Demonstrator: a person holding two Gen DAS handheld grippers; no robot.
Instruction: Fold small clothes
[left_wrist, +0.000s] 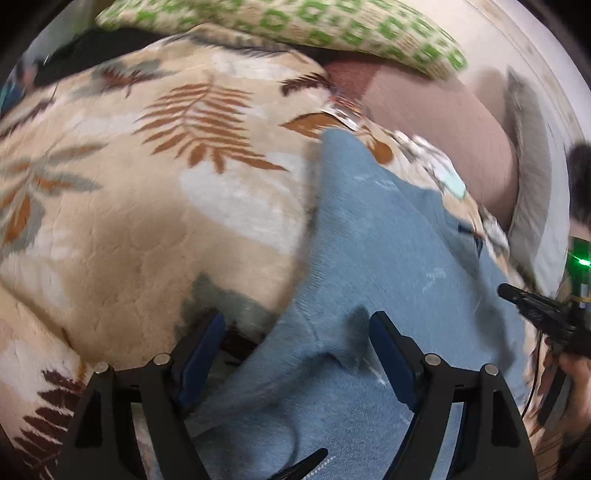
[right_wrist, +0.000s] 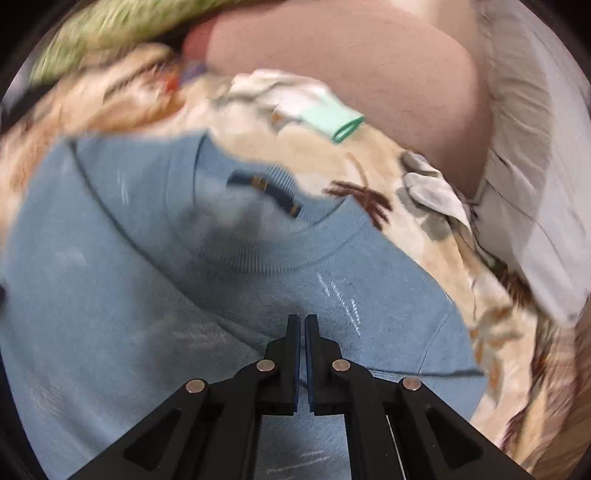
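Sweater (right_wrist: 192, 295), blue knit, lies front-up on the blanket (left_wrist: 147, 221), collar (right_wrist: 280, 258) toward the far side. Body mostly flat. In my left view one sleeve or side panel (left_wrist: 351, 192) runs up and away as a long strip, so I can't tell if that counts as a first fold or just slack cloth. Frames are blurred, edges soft.

Left tool (left_wrist: 297, 325): jaws wide apart, straddling a raised ridge of the knit near the hem or sleeve end. Pads don't press on it. Nothing held.

Right tool (right_wrist: 302, 321): jaws together, only a thin slit between the pads. Tips sit over the chest just below the collar. No cloth visible in the slit, so I read it as closed on nothing, possibly pressing down on the fabric; can't confirm contact. In the left view it shows at the right edge (left_wrist: 517, 295).

Progress, my call: early. No clean fold line, sweater is full width, collar exposed. Left to do: sleeves in, sides in, then bottom to top.

Around it: small pale garment with a mint cuff (right_wrist: 325, 110) beyond the collar, touching the blanket edge, plus a grey-white one (right_wrist: 432, 184) to its right, both unfolded, likely next in queue. Pink bedding (right_wrist: 351, 66) behind them, green-patterned pillow (left_wrist: 295, 22) at the far end.
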